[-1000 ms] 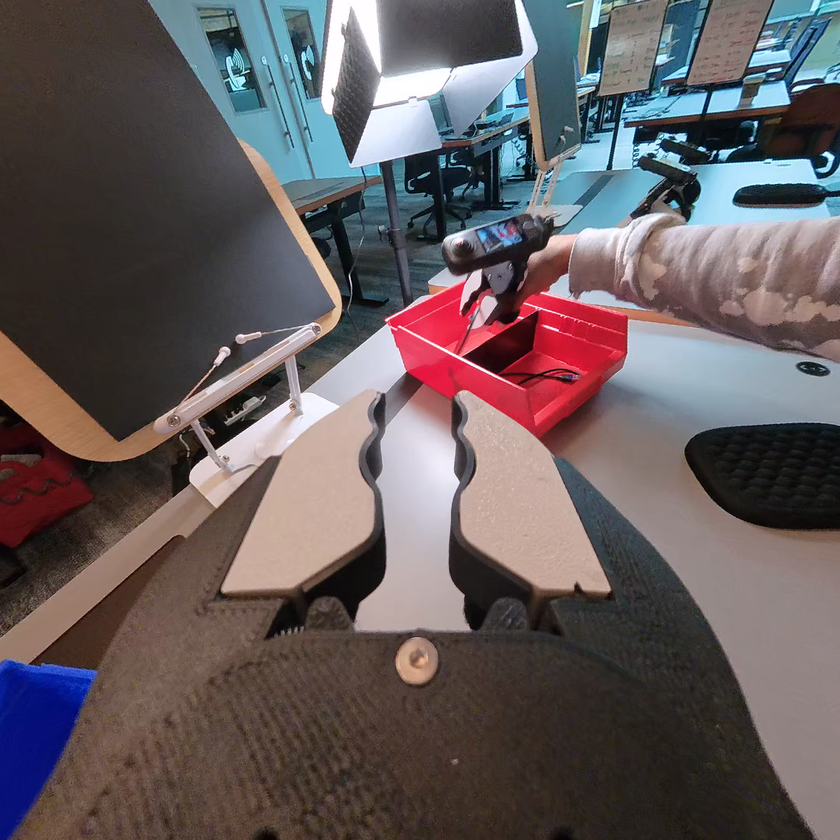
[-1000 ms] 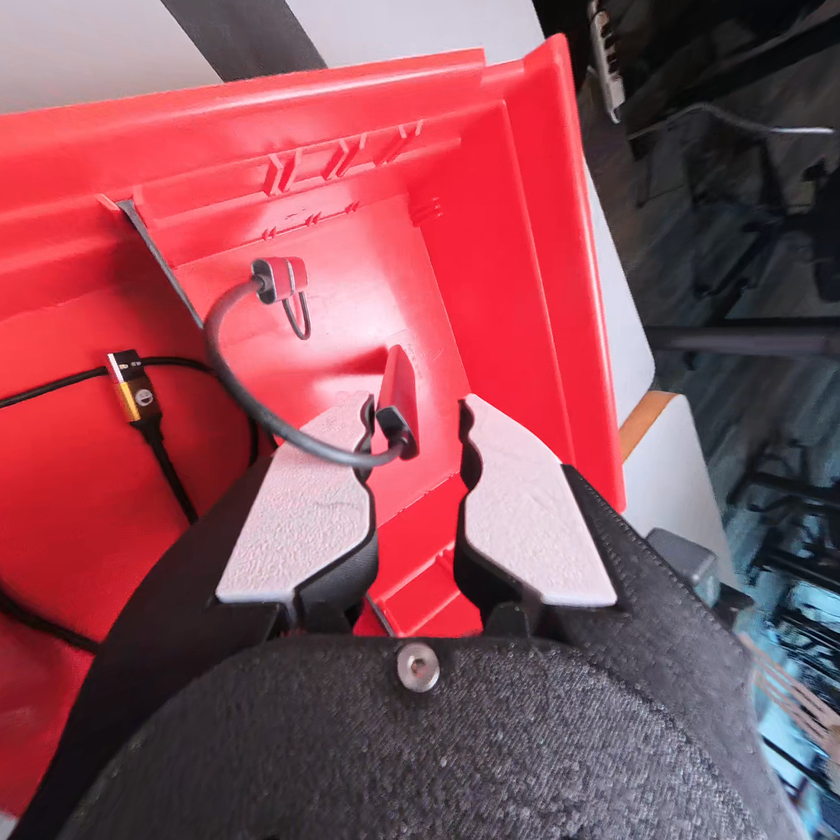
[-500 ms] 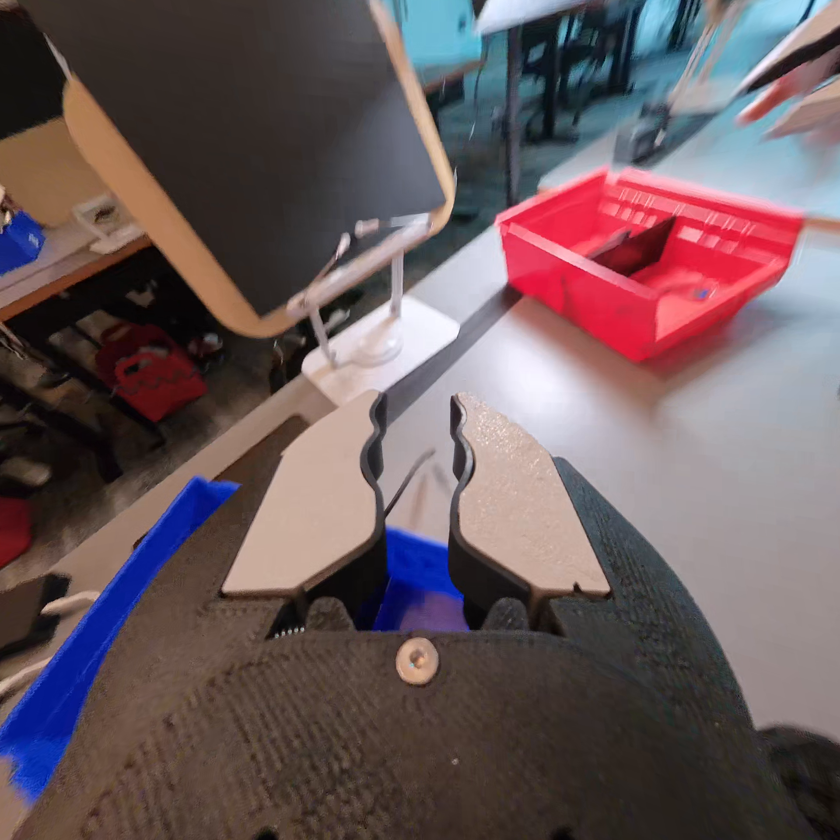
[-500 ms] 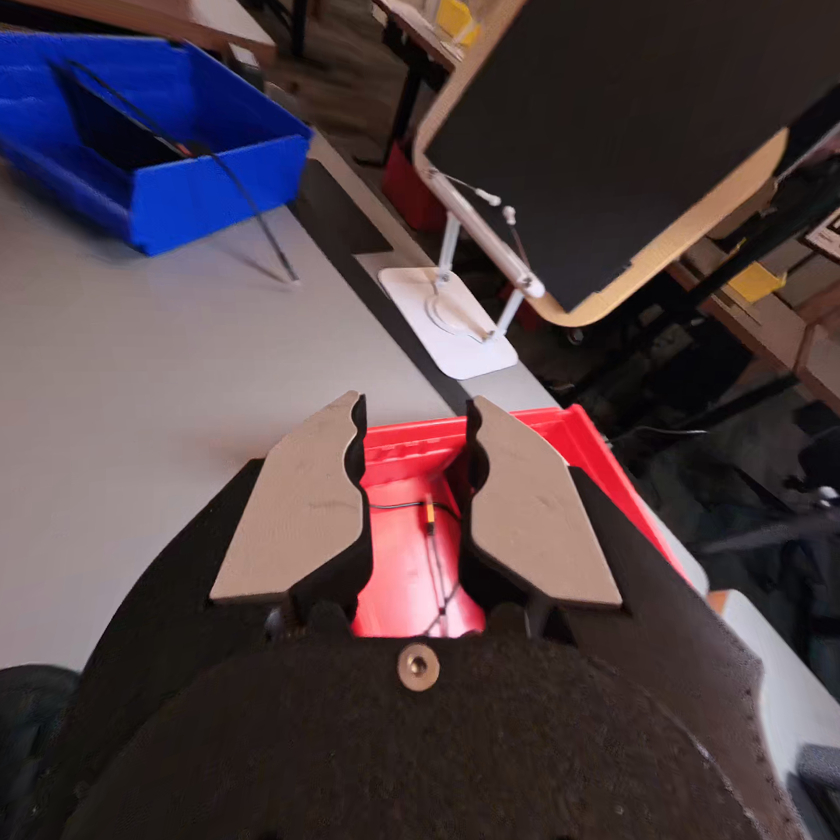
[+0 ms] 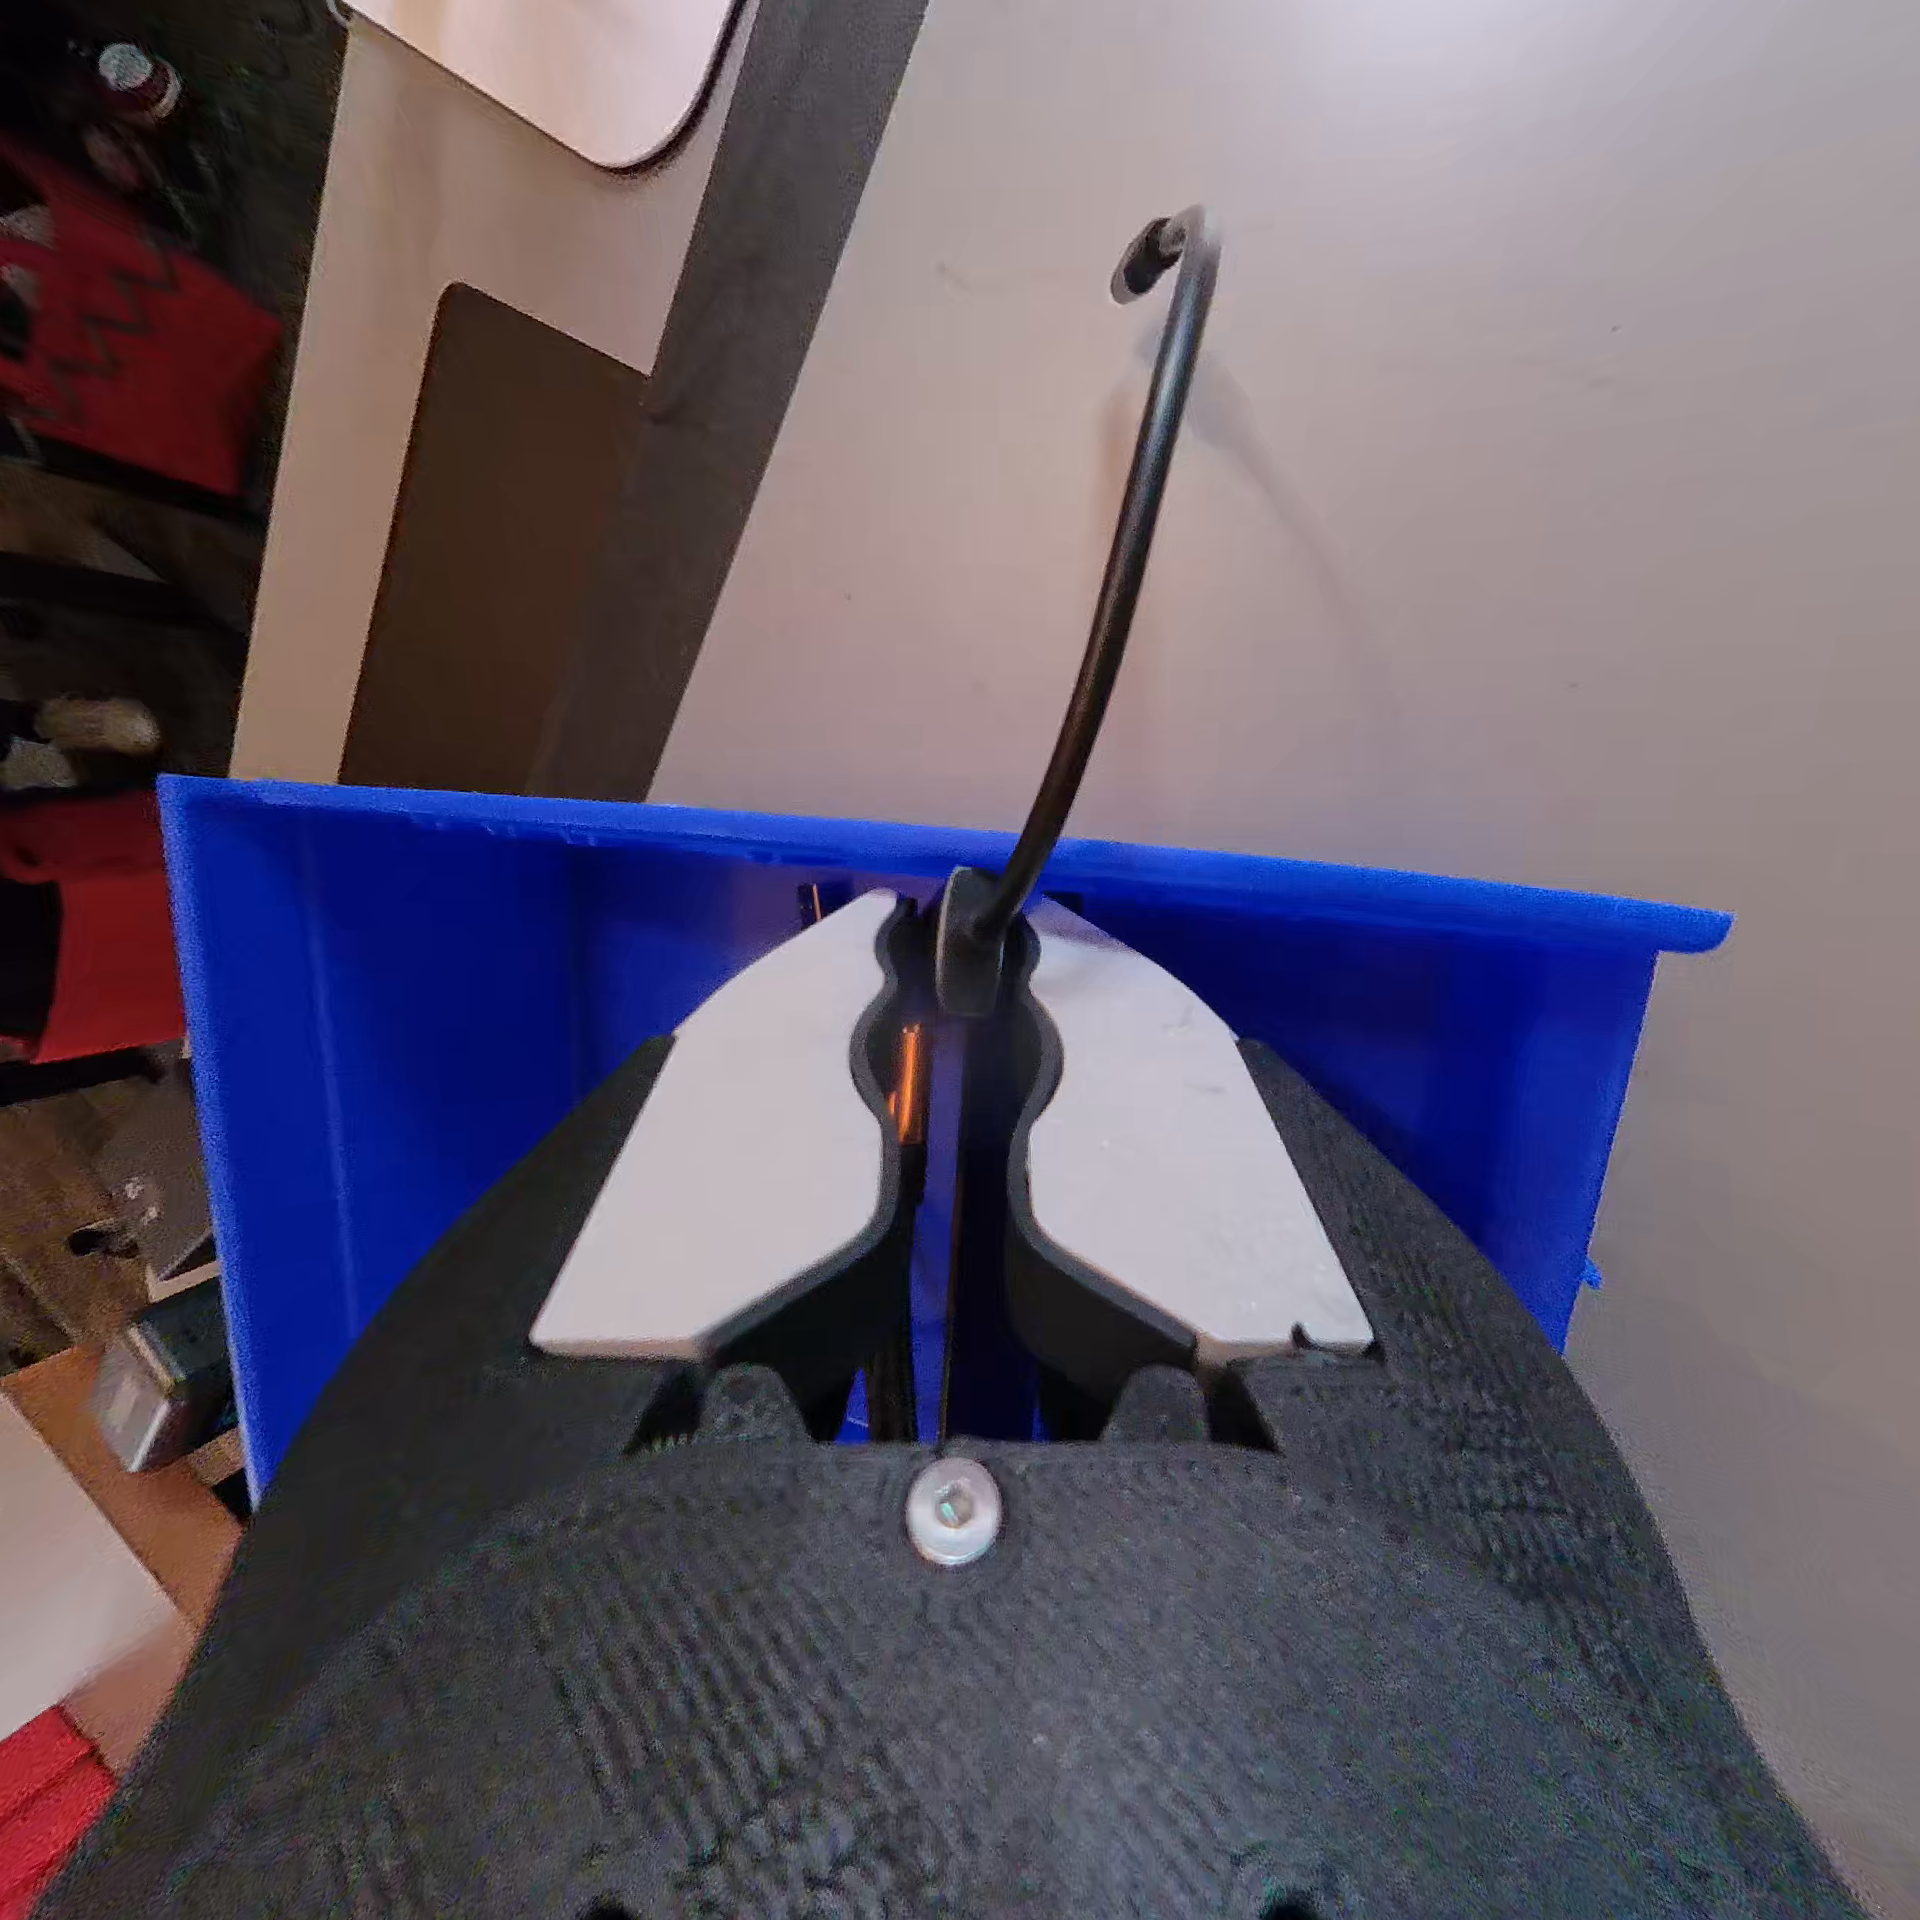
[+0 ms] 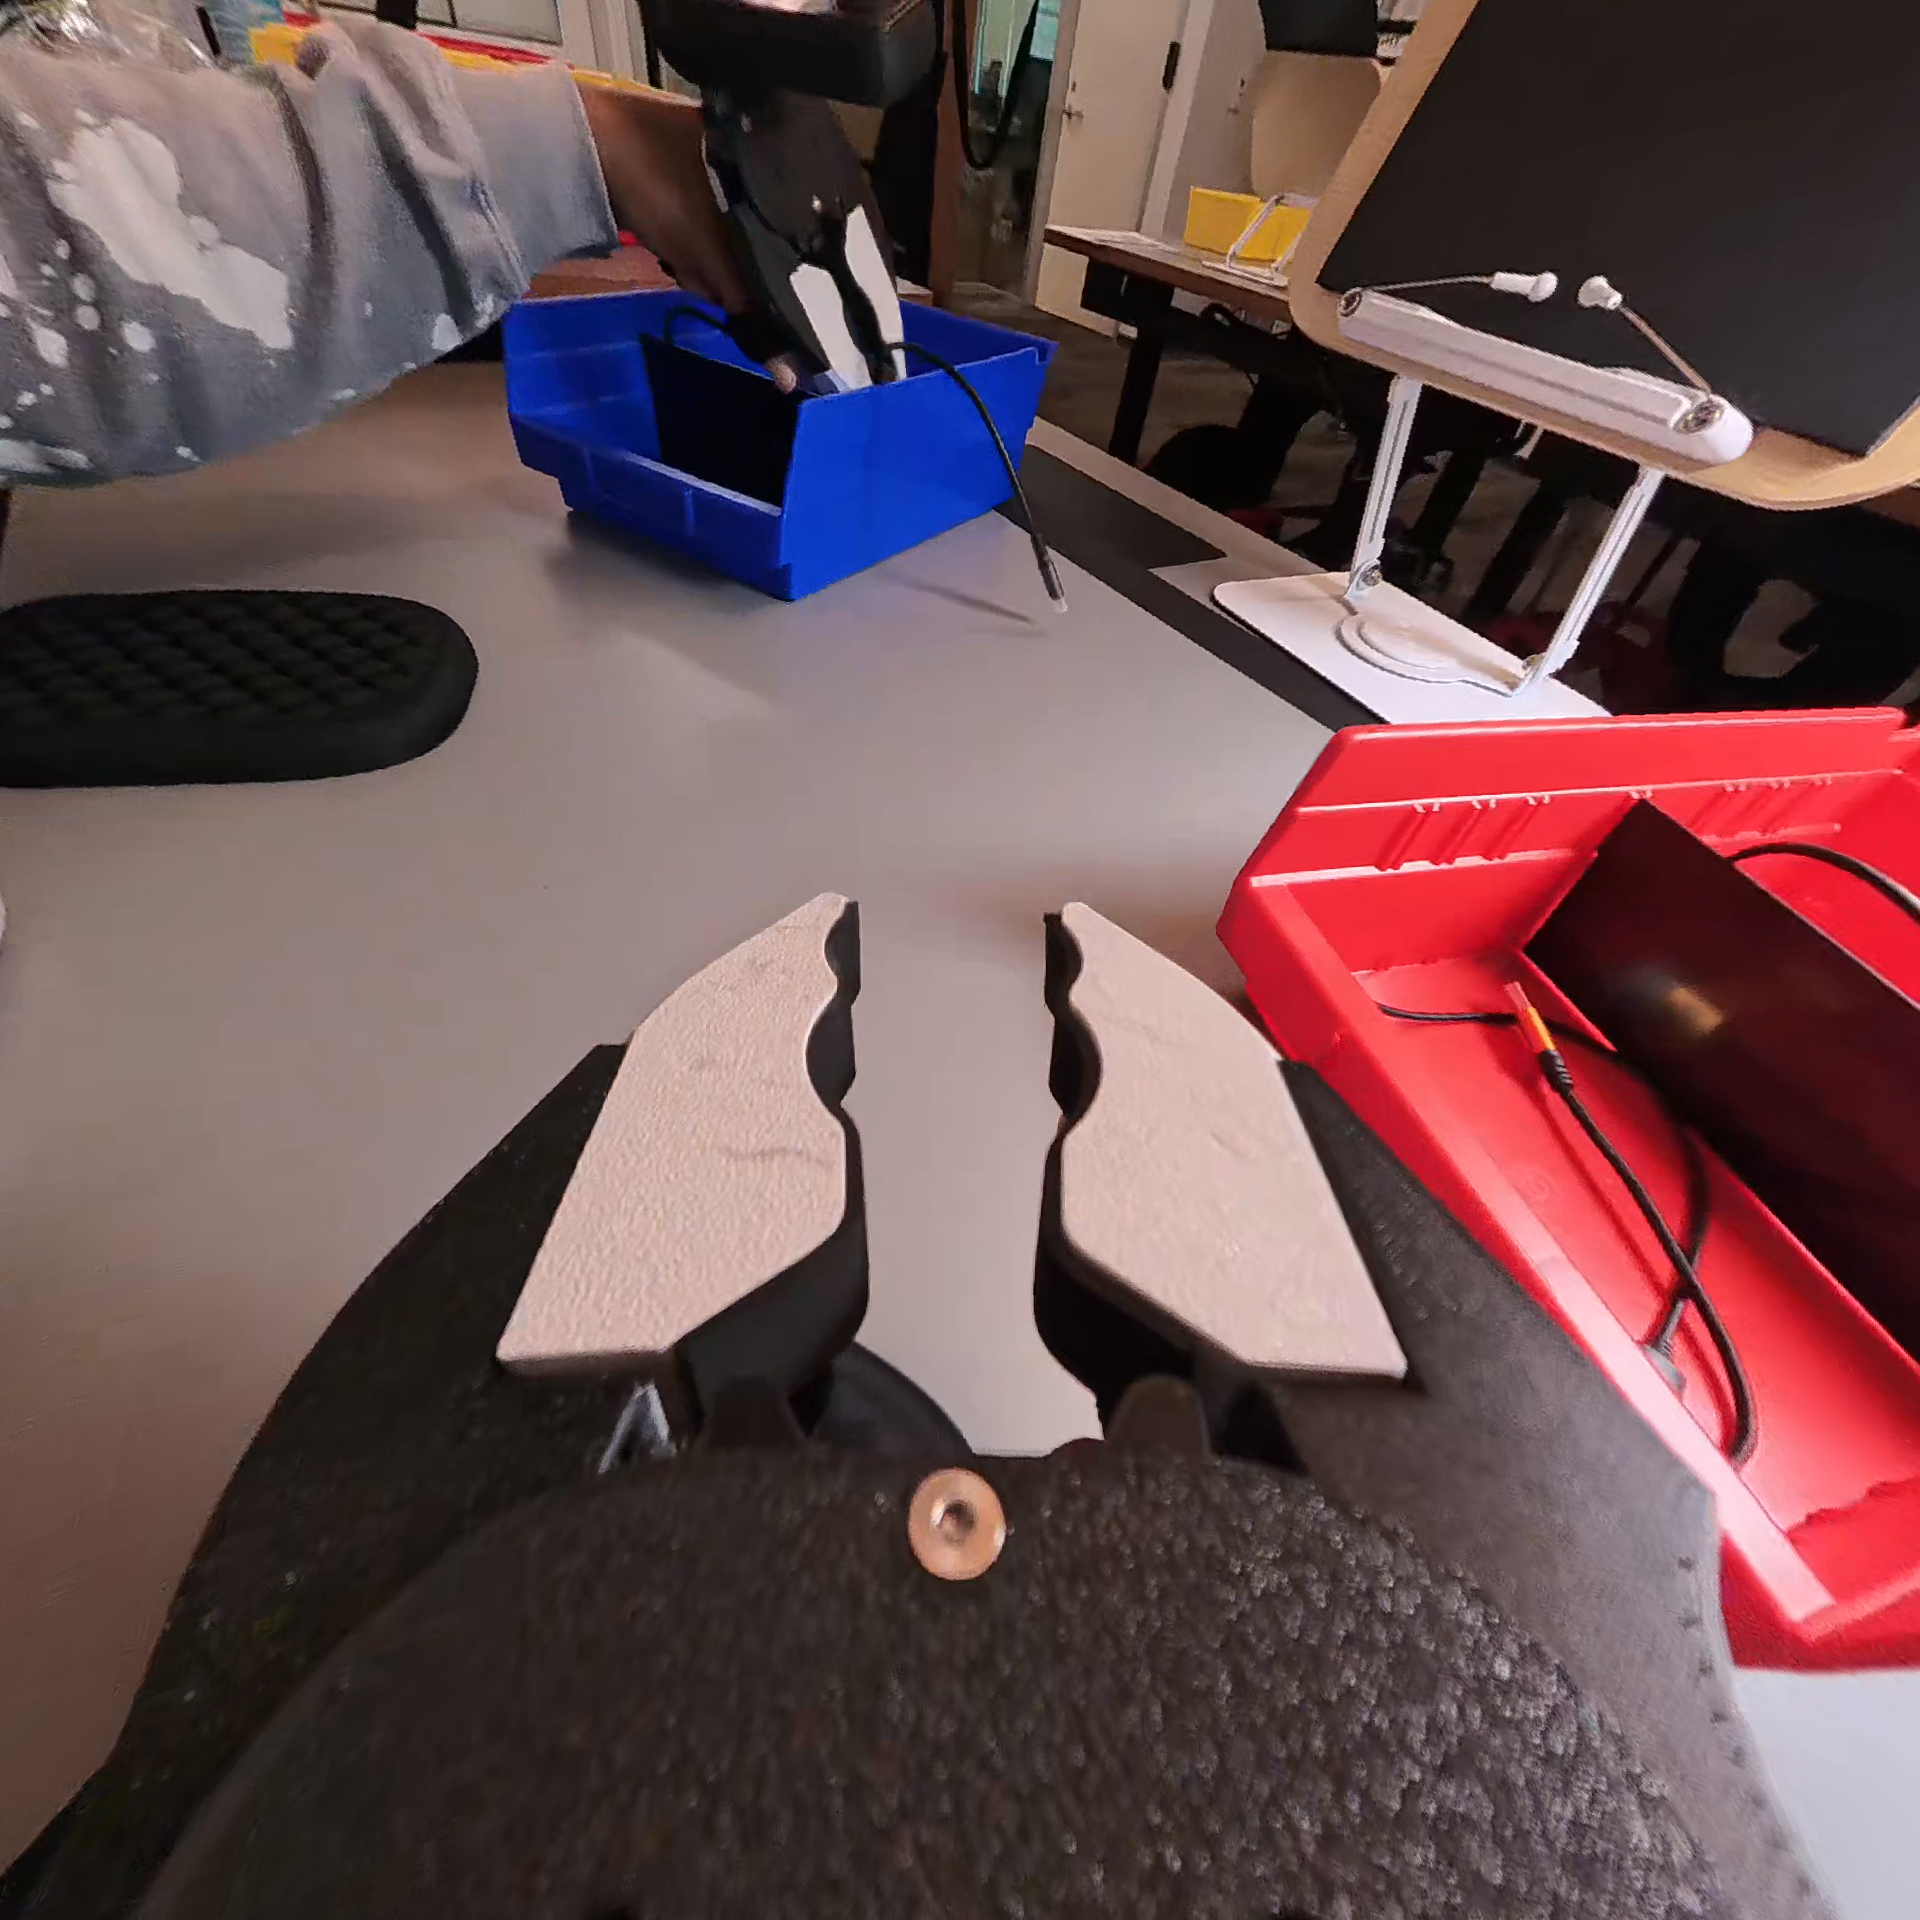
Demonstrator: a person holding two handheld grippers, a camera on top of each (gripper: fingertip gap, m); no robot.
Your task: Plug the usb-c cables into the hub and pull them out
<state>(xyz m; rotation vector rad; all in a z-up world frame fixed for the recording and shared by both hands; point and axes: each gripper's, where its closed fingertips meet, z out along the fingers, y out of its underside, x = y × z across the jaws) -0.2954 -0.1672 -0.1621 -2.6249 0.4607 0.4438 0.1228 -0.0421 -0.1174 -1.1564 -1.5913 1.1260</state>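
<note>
Down inside the blue plastic bin (image 5: 436, 1039), my left gripper (image 5: 961, 961) clamps a black cable (image 5: 1117, 582) (plug end arcing over the grey tabletop (image 6: 727, 790)); my right gripper (image 6: 951, 971) hovers parted beside the red plastic bin (image 6: 1382, 862).

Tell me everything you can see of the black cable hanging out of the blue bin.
The black cable is thin, round and rubbery-looking. Its dark flat end piece is pinched between the tips of the left claw, which is inside the blue bin. From there it arches up over the bin's far wall and droops outside; in the right wrist view its small plug tip hangs just above or on the grey table; contact is unclear.
</note>
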